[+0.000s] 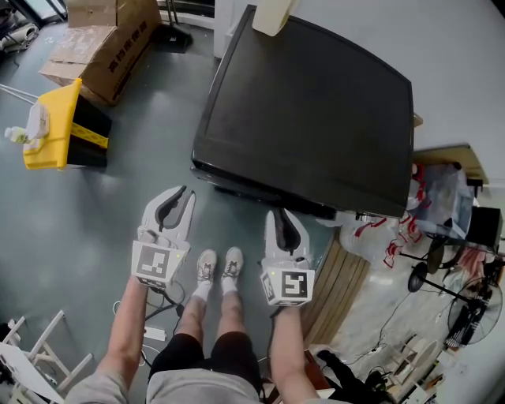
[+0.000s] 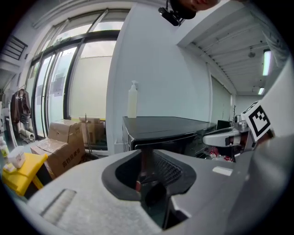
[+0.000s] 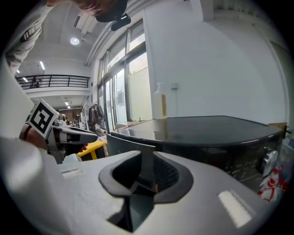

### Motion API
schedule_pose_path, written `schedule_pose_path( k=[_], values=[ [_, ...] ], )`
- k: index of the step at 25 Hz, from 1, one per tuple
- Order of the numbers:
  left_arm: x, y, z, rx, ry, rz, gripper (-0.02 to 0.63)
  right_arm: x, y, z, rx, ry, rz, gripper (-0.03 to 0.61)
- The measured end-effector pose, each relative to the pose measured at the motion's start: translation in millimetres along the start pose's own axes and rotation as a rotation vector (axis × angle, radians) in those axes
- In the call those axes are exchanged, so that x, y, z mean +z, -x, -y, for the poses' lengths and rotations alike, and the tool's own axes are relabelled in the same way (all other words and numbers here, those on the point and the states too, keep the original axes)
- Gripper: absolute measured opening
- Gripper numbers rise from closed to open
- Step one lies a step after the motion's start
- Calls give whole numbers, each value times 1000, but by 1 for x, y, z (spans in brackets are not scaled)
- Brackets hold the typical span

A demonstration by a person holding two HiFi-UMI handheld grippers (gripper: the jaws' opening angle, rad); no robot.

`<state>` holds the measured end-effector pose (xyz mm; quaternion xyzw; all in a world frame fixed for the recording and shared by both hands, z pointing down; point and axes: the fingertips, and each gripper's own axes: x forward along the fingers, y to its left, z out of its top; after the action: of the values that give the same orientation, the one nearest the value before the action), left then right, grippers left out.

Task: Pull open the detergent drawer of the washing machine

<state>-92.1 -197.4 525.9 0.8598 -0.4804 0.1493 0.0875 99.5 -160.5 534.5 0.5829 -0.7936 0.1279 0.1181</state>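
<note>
Where the 2 fingers of the left gripper (image 1: 182,196) came close, only a thin crack showed between them, and nothing was in it. The right gripper (image 1: 282,215) looked the same: 2 fingers almost together, holding nothing. Each gripper was in 1 of the person's hands, side by side, with the person's 2 shoes (image 1: 219,268) on the floor between them.

Just past the fingertips stood the washing machine (image 1: 308,102), a big box with a flat black top. Its front faced the person, and neither gripper touched it. I could not pick out the detergent drawer on that dark front. A pale bottle (image 1: 272,16) stood on the far edge of the top. Far off to the left were a yellow bin (image 1: 51,126) and cardboard boxes (image 1: 102,39). A fan (image 1: 473,308) stood to the right.
</note>
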Motion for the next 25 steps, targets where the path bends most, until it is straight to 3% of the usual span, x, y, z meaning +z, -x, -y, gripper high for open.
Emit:
schedule_pose_path(
  k=[2,6,9,17,25],
  values=[
    [-3,-8,1,-44,16,-5,172,-5,-4,-2,30,-15,-7,128],
    [-8,-18,1,-91,16,-3,244,-8,-11,-3,84,-28,-1,243],
    [-6,-24,1,-110,20,-1,287,-8,-16,-5,110,-27,3,272],
    [-8,-37,3,-155,27,-16,299,-10,-28,-8,136,-7,-12,273],
    [-5,-43,6,-149,11,-8,298,-10,-30,-14,136,30,-16,273]
  ],
)
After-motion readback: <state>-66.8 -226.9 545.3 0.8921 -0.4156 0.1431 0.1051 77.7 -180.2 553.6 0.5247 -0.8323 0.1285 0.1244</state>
